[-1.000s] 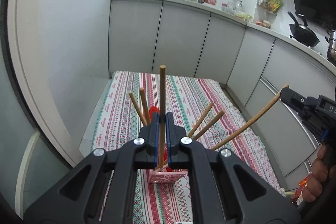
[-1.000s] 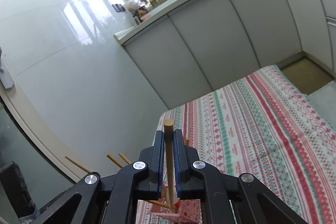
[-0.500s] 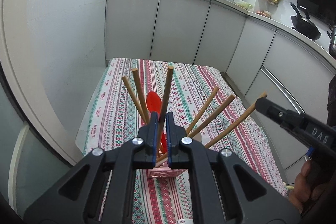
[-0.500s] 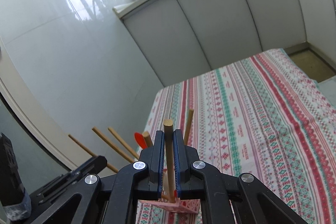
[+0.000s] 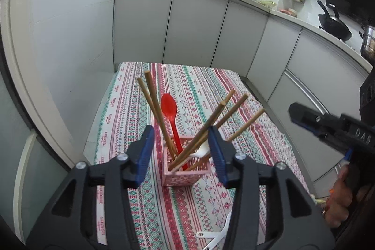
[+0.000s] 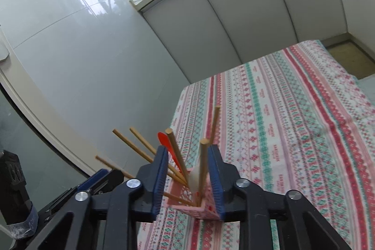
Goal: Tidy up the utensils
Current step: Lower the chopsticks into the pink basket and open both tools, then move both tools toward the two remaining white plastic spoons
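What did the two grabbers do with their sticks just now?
Both let go. The left gripper and the right gripper opened, dropping their chopsticks into the pink basket. The red spoon and tablecloth stayed put.

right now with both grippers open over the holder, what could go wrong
1. The chopsticks lean steeply outward from the small pink holder; their spread weight could tip it.
2. The left hand-held gripper has its open fingers straddling the sticks, so pulling back sideways might snag one and drag the holder.
3. In the right wrist view, the right hand-held gripper has a chopstick close to one finger, which could catch on retreat.
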`<state>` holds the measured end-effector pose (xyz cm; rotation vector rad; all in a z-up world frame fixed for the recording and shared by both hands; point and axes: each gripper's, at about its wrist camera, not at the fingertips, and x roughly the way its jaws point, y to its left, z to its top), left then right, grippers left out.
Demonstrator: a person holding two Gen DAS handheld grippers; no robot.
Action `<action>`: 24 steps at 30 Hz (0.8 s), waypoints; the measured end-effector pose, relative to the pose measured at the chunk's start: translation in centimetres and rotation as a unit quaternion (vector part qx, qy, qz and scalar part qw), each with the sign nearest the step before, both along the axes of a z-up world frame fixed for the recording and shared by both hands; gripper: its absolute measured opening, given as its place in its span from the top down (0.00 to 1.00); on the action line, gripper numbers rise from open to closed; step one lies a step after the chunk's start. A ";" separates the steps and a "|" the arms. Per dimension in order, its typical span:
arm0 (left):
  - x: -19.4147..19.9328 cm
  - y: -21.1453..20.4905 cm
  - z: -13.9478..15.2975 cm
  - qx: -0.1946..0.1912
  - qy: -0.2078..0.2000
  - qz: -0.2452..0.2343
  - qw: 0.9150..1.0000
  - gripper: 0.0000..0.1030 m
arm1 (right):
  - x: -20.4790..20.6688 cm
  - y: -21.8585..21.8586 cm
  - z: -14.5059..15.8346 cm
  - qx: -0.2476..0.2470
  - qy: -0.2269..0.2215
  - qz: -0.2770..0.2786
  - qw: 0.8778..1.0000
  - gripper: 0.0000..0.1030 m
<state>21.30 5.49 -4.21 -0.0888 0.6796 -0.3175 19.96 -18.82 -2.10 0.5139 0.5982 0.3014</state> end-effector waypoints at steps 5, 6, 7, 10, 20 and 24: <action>-1.3 -0.3 -0.7 0.040 0.023 -0.018 0.999 0.32 | -1.4 -2.4 -0.1 -0.012 0.032 -0.011 0.999 0.50; -1.6 -0.5 -0.8 0.049 0.028 -0.024 0.998 0.28 | -1.5 -2.8 -0.4 -0.015 0.044 -0.013 0.999 0.46; -1.8 -0.6 -1.0 0.055 0.031 -0.028 0.998 0.26 | -1.6 -3.2 -0.8 -0.018 0.058 -0.017 0.998 0.44; -2.3 -1.1 -2.1 0.077 0.056 -0.049 0.994 0.23 | -1.9 -4.3 -2.3 -0.031 0.104 -0.021 0.994 0.39; -3.4 -4.0 -7.8 0.144 0.156 -0.103 0.972 0.21 | -2.6 -5.1 -8.5 -0.057 0.227 0.009 0.972 0.31; -3.6 -4.6 -9.5 0.156 0.181 -0.111 0.965 0.21 | -3.1 -4.7 -10.8 -0.060 0.269 0.022 0.961 0.30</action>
